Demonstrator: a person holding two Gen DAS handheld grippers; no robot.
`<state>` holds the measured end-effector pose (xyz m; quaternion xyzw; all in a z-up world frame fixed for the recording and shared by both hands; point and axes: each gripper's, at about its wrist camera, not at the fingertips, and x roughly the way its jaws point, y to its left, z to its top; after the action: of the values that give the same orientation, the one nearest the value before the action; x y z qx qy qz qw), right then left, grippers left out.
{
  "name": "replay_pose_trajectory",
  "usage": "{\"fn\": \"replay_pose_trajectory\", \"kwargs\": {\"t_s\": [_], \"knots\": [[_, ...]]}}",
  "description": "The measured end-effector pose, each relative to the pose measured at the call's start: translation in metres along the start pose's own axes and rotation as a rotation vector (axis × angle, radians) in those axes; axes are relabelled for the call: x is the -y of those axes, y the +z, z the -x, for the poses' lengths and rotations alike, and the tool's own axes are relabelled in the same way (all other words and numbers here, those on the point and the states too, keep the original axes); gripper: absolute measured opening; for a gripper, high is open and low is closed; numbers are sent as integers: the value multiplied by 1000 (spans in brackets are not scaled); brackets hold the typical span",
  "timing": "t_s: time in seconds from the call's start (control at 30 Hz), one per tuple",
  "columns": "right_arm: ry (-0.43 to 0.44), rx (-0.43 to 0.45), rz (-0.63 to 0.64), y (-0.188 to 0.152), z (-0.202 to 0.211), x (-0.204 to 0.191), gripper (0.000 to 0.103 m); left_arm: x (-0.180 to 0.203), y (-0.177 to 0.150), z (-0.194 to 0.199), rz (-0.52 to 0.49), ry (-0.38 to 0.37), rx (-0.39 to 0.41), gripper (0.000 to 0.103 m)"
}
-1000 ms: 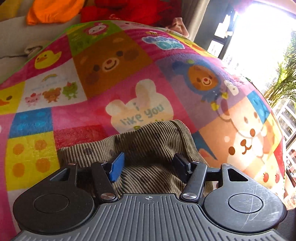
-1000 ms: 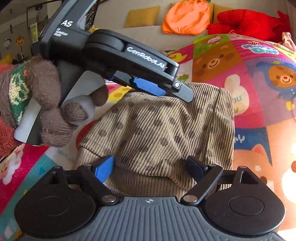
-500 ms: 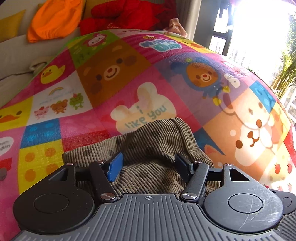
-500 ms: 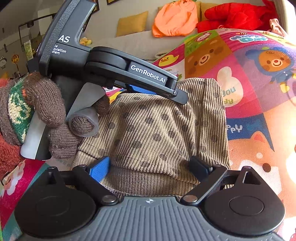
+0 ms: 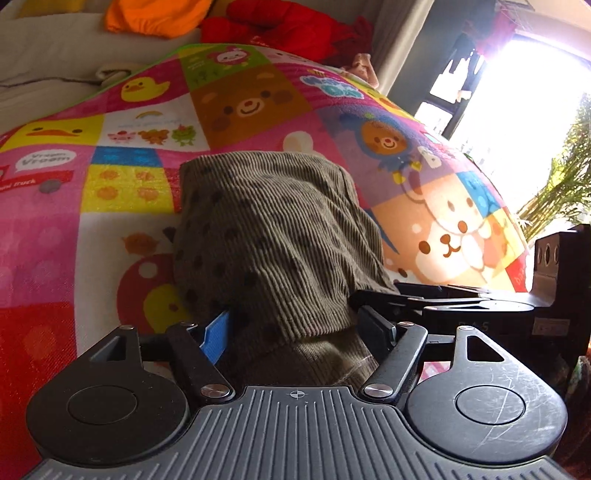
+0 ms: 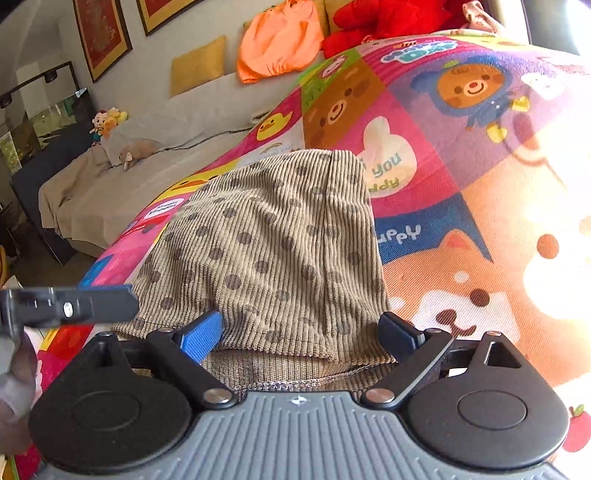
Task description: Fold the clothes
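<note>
A tan corduroy garment with dark dots [image 5: 273,236] lies folded on the cartoon play mat [image 5: 251,103]; it also shows in the right wrist view [image 6: 273,251]. My left gripper [image 5: 293,330] is open, its fingers on either side of the garment's near edge. My right gripper [image 6: 301,332] is open over the garment's near hem. In the left wrist view the right gripper's body [image 5: 480,306] sits at the right; in the right wrist view the left gripper's finger [image 6: 74,304] reaches in from the left.
An orange cloth [image 6: 277,40] and a red garment [image 6: 399,18] lie on the beige sofa [image 6: 147,158] beyond the mat. Yellow cushions [image 6: 197,64] lean on the wall. A bright window [image 5: 524,122] is at the right.
Both grippers have drawn back toward the garment's near edge. The left gripper, which was above the garment's far part in the right wrist view, is now low at the left. The garment lies flatter.
</note>
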<state>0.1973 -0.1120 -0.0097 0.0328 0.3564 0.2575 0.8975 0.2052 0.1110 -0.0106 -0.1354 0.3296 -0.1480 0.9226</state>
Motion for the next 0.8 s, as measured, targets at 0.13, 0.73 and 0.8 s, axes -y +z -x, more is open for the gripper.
{"fn": "replay_pose_trajectory", "kwargs": {"t_s": [0.13, 0.73, 0.8], "knots": [[11, -2, -3, -1, -5, -9, 93, -8, -13, -4, 13, 23, -28, 74], [20, 41, 11, 21, -41, -9, 95, -13, -12, -10, 28, 158, 54, 83], [20, 51, 22, 15, -36, -9, 99, -6, -23, 1, 22, 193, 65, 91]]}}
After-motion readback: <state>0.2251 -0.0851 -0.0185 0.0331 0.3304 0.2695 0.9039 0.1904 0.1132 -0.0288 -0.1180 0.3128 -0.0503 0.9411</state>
